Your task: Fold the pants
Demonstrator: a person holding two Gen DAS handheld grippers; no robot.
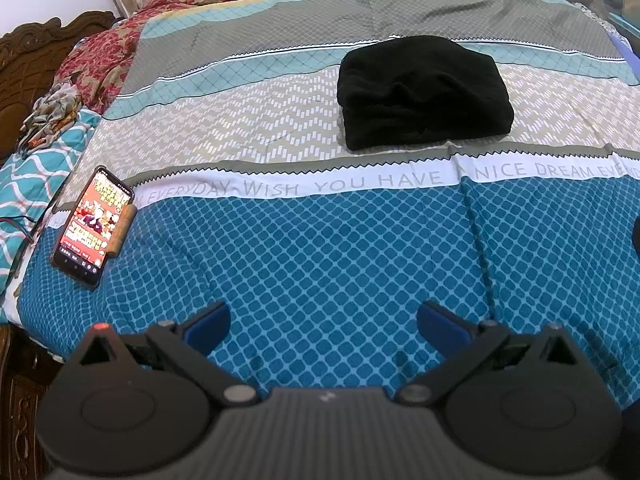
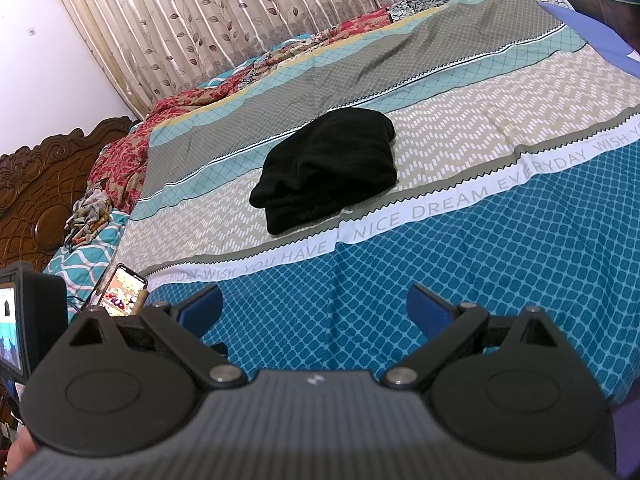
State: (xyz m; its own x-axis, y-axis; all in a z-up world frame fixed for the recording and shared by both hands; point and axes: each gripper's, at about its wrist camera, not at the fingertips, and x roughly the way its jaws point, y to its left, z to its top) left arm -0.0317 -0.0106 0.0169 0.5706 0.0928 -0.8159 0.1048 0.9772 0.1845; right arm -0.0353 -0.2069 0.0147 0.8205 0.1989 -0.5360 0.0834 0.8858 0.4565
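Note:
The black pants (image 1: 422,94) lie folded in a compact stack on the beige zigzag band of the bedspread; they also show in the right wrist view (image 2: 328,170). My left gripper (image 1: 323,322) is open and empty, held back over the blue patterned part of the bed, well short of the pants. My right gripper (image 2: 314,308) is open and empty too, also over the blue part near the bed's front. The back of the left gripper (image 2: 24,320) shows at the left edge of the right wrist view.
A phone (image 1: 93,224) with a lit screen leans on a small stand at the bed's left side, also in the right wrist view (image 2: 123,290). Red floral bedding (image 1: 104,52) and a carved wooden headboard (image 2: 44,176) are at the left. Curtains (image 2: 240,20) hang behind.

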